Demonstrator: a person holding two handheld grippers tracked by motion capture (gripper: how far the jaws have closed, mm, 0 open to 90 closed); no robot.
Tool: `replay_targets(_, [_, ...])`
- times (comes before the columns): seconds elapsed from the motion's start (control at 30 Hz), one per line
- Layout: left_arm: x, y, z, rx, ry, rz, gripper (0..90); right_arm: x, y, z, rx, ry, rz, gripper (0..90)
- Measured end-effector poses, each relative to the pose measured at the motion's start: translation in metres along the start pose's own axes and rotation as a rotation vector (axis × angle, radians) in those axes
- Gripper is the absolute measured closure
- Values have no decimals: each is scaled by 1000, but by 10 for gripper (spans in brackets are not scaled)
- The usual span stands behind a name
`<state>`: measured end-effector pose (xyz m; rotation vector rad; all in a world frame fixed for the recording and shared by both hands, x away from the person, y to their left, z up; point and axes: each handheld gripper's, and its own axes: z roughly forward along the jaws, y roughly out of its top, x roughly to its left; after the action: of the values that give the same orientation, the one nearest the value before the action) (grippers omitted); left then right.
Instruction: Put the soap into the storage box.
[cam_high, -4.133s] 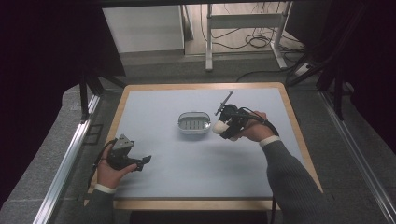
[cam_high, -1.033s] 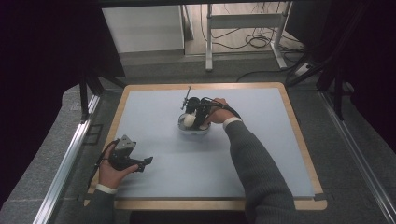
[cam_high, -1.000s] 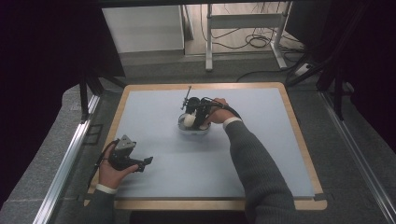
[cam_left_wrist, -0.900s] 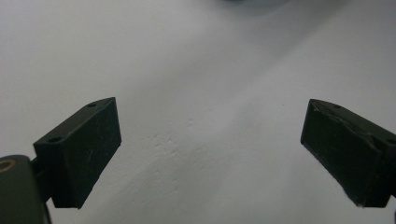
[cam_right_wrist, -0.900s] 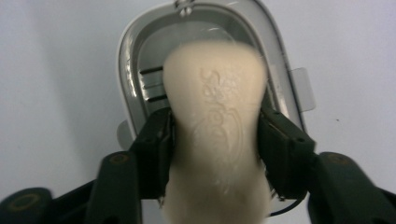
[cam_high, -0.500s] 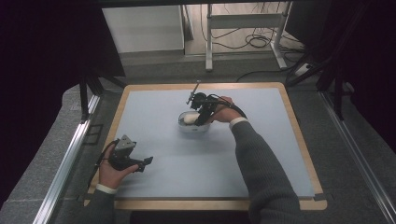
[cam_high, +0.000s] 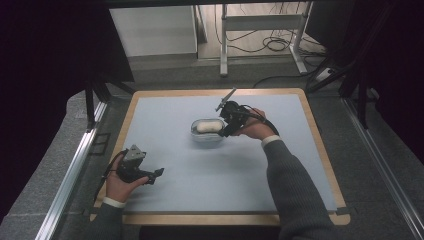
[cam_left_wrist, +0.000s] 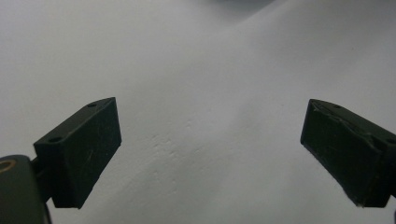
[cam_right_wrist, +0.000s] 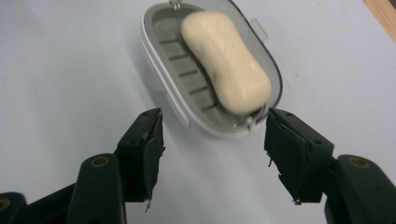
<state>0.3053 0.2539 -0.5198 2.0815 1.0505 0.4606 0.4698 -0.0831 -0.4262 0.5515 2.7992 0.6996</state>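
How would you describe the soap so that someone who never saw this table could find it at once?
Start from the pale blue table with a wooden edge. A little behind its middle stands a grey oval soap dish with ribs inside, just left of the right gripper. The soap lies in that dish: a cream, rounded bar, the only pale, smooth thing there.

I see cream soap (cam_right_wrist: 226, 60), plain | soap dish (cam_right_wrist: 173, 88) grey, ribbed floor, pale rim | worktop (cam_high: 210, 175) pale blue-grey, light wood border | right gripper (cam_right_wrist: 212, 149) black fingers (cam_right_wrist: 142, 151) | left gripper (cam_left_wrist: 210, 154) black | my sleeve (cam_high: 295, 195) dark grey knit, white cuff.
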Motion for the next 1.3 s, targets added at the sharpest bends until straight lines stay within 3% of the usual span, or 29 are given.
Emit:
replay_targets(0.3, [0,0,0,3,3,1,56,11,-66,-22,-85,-55,112,353])
replay_targets(0.33, [0,0,0,4,4,2,56,11,-66,-22,-85,-55,112,353])
replay_targets(0.4, [0,0,1,5,5,2,56,15,-89,-30,-113,-72,145,345])
replay_targets(0.47, [0,0,1,7,5,1,56,17,-96,-33,-125,-78,155,345])
replay_targets(0.5, [0,0,1,7,6,1,56,19,-111,-39,-148,-97,184,344])
replay_targets(0.63, [-1,0,2,8,6,0,56,24,-142,-47,-187,-128,241,342])
replay_targets(0.67, [-1,0,2,8,6,0,56,24,-142,-47,-187,-128,241,342])
replay_targets(0.7, [-1,0,2,9,8,-1,56,25,-157,-50,-201,-136,265,338])
replay_targets(0.83, [-2,0,3,10,9,3,56,27,-183,-55,-219,-163,333,335])
replay_targets(1.03, [-2,0,2,7,12,2,56,26,-200,-63,-221,-186,365,334])
replay_targets(1.3, [-1,-1,1,2,13,4,57,28,-204,-62,-239,-209,371,320])
